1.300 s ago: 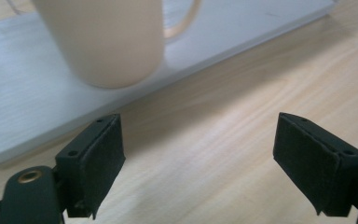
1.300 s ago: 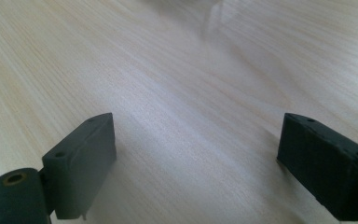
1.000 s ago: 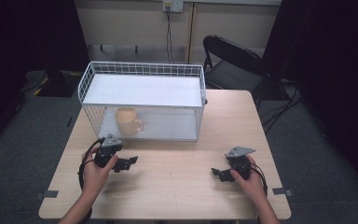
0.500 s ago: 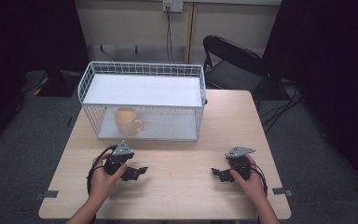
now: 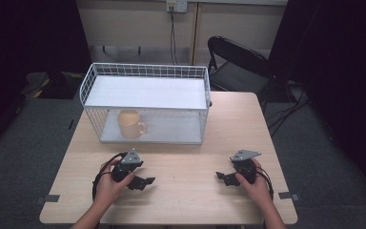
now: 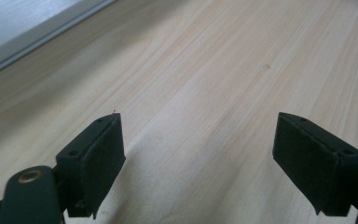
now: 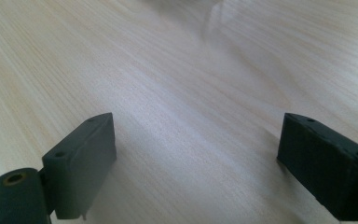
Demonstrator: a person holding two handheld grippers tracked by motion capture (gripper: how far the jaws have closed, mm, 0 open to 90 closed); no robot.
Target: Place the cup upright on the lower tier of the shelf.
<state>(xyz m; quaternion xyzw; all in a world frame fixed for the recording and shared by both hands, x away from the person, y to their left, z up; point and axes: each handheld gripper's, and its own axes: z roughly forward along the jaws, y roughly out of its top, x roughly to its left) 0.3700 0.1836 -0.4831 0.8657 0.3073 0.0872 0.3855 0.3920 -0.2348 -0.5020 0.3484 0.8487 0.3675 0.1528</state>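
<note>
Mug (image 5: 130,124), yellow, upright inside wire basket (image 5: 145,71) on its lower level, upper-left-centre of high view; handle points toward frame right. Left hand-held gripper (image 5: 145,182) low on counter (image 5: 190,191), lower left, well apart from mug; right hand-held gripper (image 5: 221,177) lower right, idle.

Left gripper view: jaws spread wide, nothing between, bare wood, pale basket base at upper left.

Right gripper view: jaws spread, bare wood.

Judgement: reach in through basket's open front, low and level, jaws kept wide, take rim or handle squarely; mind the wires.

Mug (image 5: 130,123) seen through basket (image 5: 145,88) wire mesh, detail unclear; forearms cut off at bottom edge.
</note>
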